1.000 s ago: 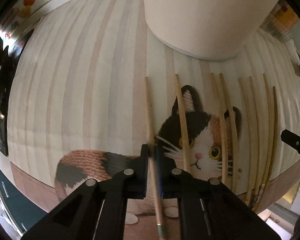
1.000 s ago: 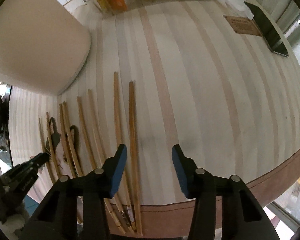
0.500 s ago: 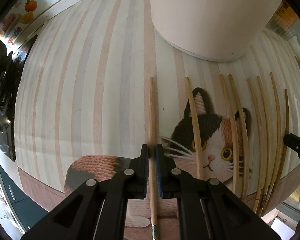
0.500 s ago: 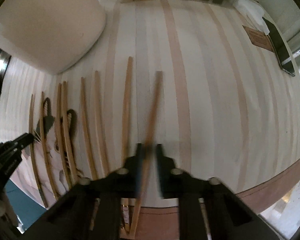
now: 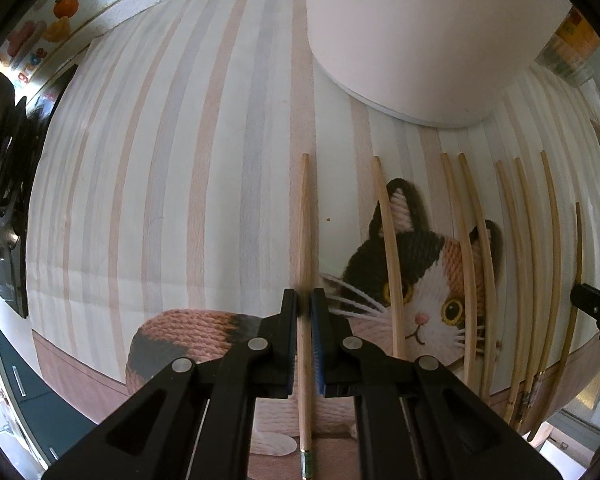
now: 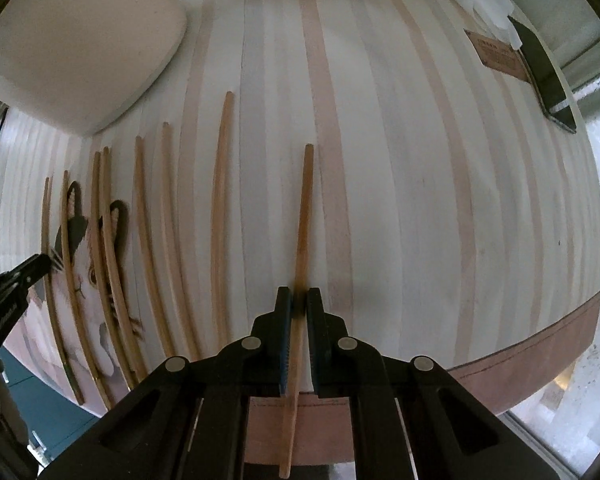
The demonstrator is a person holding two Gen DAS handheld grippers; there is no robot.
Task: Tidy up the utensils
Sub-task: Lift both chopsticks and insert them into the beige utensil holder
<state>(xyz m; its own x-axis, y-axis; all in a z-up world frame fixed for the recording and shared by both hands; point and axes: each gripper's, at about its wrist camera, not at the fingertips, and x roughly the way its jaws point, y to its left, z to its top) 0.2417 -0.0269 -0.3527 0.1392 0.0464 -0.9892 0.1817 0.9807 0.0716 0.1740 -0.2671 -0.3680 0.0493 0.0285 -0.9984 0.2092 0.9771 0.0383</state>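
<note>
Several wooden chopsticks lie side by side on a striped placemat [image 5: 140, 200] with a cat picture. My left gripper [image 5: 304, 306] is shut on a pale chopstick [image 5: 303, 220] at the left end of the row; its green-banded end shows below the jaws. My right gripper [image 6: 298, 298] is shut on a darker chopstick [image 6: 303, 216] at the right end of the row, apart from its neighbour [image 6: 220, 216]. Each gripper shows at the edge of the other's view: the right gripper [image 5: 598, 312] and the left gripper [image 6: 16, 284].
A large white round container [image 5: 420, 40] stands just beyond the chopstick tips, also in the right wrist view [image 6: 72, 40]. A black phone [image 6: 544, 76] and a brown card [image 6: 496, 56] lie at the far right. Clear boxes line the back edge.
My right gripper closed on the rightmost chopstick and carried it a little to the right, away from its neighbour. The left gripper stays shut on its chopstick, having shifted slightly.
</note>
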